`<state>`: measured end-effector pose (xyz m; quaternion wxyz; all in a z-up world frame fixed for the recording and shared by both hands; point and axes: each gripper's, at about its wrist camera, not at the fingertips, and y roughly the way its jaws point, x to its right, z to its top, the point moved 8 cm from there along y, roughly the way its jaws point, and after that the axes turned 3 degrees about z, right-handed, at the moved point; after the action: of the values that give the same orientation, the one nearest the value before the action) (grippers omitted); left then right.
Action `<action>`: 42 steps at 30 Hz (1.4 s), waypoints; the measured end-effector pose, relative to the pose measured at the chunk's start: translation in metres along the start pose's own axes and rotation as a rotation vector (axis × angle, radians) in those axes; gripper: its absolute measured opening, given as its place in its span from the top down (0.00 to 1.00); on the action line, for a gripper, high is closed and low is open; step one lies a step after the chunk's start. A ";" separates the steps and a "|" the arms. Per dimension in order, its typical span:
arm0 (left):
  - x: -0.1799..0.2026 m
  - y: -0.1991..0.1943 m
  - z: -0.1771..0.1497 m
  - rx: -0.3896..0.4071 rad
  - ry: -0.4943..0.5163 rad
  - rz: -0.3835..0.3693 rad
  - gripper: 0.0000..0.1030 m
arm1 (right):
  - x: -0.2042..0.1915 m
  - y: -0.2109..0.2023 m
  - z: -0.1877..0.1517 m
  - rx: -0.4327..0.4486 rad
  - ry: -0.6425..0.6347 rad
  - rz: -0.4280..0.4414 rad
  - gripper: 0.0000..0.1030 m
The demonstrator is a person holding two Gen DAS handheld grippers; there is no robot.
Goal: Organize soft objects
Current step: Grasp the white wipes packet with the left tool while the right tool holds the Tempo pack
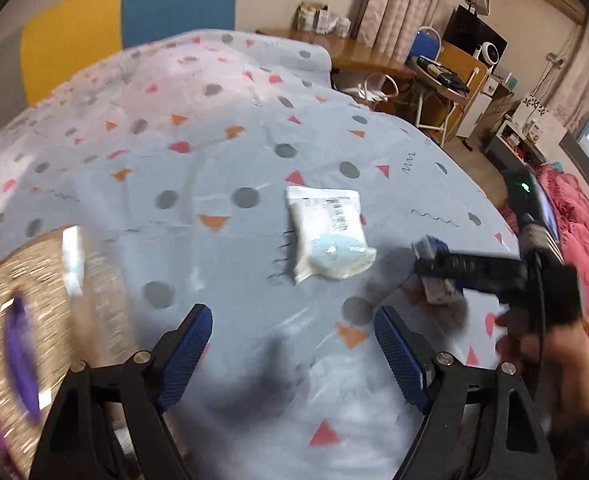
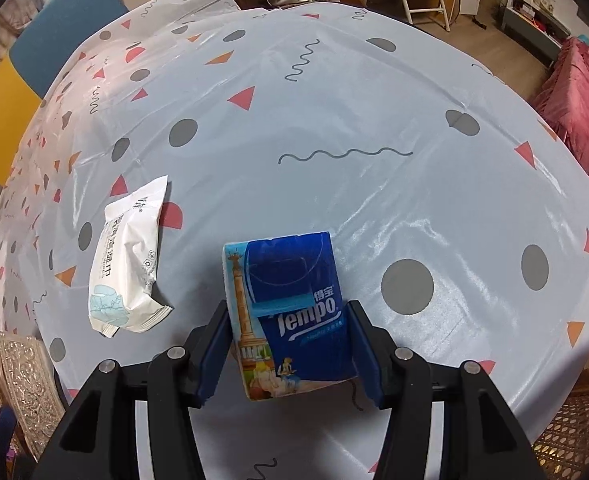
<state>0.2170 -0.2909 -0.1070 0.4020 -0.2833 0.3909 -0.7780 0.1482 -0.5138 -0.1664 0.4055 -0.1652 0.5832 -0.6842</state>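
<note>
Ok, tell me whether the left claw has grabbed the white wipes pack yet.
No, the left claw is open and empty, with the white wipes pack lying on the tablecloth beyond its tips.

My left gripper (image 1: 292, 354) fills the bottom of the left wrist view, its two blue-padded fingers (image 1: 186, 354) spread wide with nothing between them, tilted steeply downward. The edges of that view are smeared with blur. My right gripper (image 2: 288, 344) sits at the bottom centre of the right wrist view, pointing sharply down, its blue pads pressed against both sides of a blue Tempo tissue pack (image 2: 290, 312), which stands between them. In the left wrist view the right gripper appears at the right edge as a dark bar reaching toward the frame's centre, with my bare hand (image 1: 534, 344) gripping its handle below.
</note>
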 end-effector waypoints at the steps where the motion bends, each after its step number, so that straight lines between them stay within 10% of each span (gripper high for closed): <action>1: 0.004 0.009 0.005 -0.006 0.003 -0.002 0.18 | 0.001 0.000 0.000 0.002 -0.002 -0.006 0.45; 24: 0.045 0.134 0.044 -0.115 0.052 -0.014 0.25 | 0.007 0.006 0.005 -0.002 0.002 -0.046 0.45; 42: 0.014 0.085 -0.024 -0.053 0.121 0.103 0.43 | -0.016 0.022 0.010 -0.027 -0.106 -0.078 0.46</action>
<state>0.2267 -0.3251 -0.1893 0.4096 -0.2256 0.4491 -0.7614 0.1731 -0.5078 -0.1806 0.4067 -0.2294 0.5632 -0.6817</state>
